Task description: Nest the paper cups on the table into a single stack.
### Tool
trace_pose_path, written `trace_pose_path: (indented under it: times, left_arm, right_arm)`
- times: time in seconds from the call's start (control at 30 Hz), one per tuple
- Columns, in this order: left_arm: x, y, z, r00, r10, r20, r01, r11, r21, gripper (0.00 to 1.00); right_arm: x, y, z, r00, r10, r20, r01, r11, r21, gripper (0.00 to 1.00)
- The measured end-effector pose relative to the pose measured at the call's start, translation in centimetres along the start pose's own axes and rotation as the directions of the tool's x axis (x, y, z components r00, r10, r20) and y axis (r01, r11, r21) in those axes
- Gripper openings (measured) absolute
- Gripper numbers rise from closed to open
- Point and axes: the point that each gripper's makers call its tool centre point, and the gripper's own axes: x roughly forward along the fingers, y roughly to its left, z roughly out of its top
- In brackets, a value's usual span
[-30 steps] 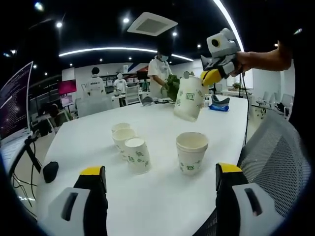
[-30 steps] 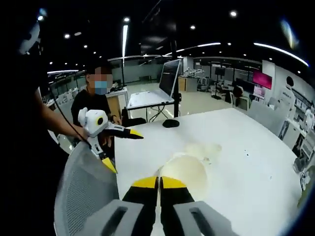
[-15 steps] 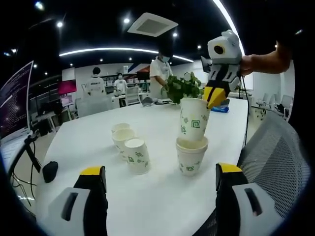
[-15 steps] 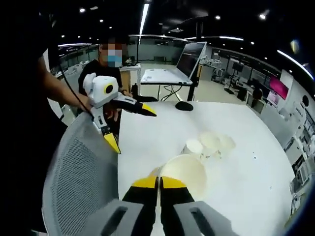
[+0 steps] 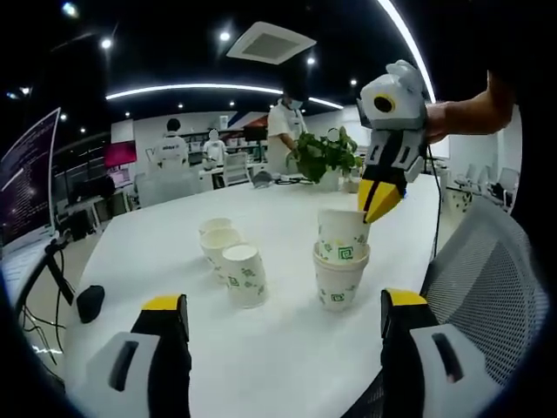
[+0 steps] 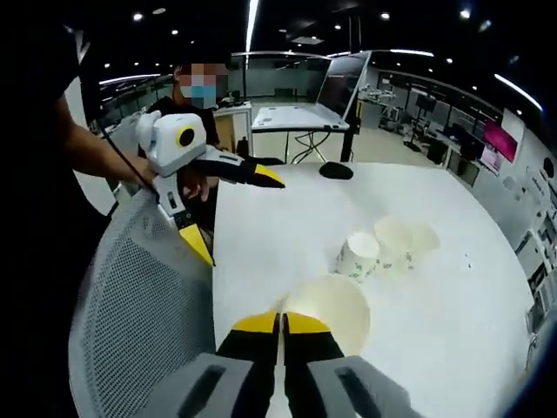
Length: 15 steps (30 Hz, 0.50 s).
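White paper cups with green print stand on the white table point(image 5: 261, 366). My right gripper point(image 5: 378, 202) comes down from the upper right, shut on the rim of one cup point(image 5: 343, 237). That cup sits upright, partly nested in a standing cup point(image 5: 338, 283). Three more cups point(image 5: 233, 257) cluster to the left, two nested behind a single one. In the right gripper view my right gripper point(image 6: 280, 324) pinches the held cup's rim point(image 6: 335, 306), and the three other cups point(image 6: 383, 246) lie beyond. My left gripper point(image 5: 285, 301) stays open near the table's edge, also seen as the left gripper point(image 6: 233, 213) from the side.
A grey mesh chair point(image 5: 487, 270) stands at the table's edge beside the cups, seen too as the chair point(image 6: 139, 322). A black mouse point(image 5: 90, 303) lies near the left edge. A potted plant point(image 5: 324, 157) sits at the far end. People stand in the background.
My right gripper has turned the held cup from tilted to upright and lowered it into the standing cup. The left gripper has stayed still and open.
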Motion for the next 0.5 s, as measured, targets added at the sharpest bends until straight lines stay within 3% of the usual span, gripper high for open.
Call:
trace_pose_path:
  times: [0.5]
  left_arm:
    - [0.0, -0.1, 0.2, 1.0, -0.001, 0.01, 0.001, 1.0, -0.012, 0.91]
  right_arm:
    - [3.1, 0.4, -1.1, 0.999, 0.04, 0.016, -0.042, 0.991, 0.125, 0.0]
